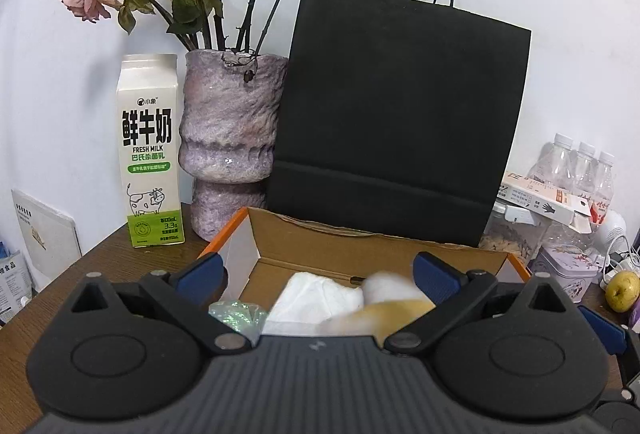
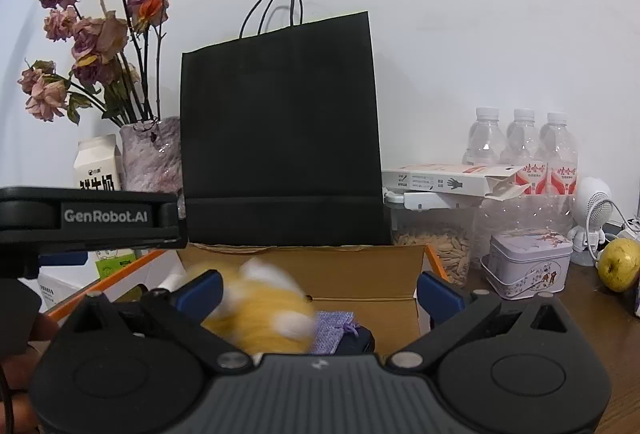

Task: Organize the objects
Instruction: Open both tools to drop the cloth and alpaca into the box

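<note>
With both our left gripper and right gripper spread wide, the blurred plush toy may tumble outside the cardboard box.

A brown wooden table is carrying a milk carton, a purple vase, a black paper bag, an open cardboard box, a tin and a yellow-green fruit.

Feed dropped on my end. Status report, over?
Both jaws open, empty. Blurred yellow plush toy over the cardboard box, beside the lilac pouch. Nothing in the way.
</note>
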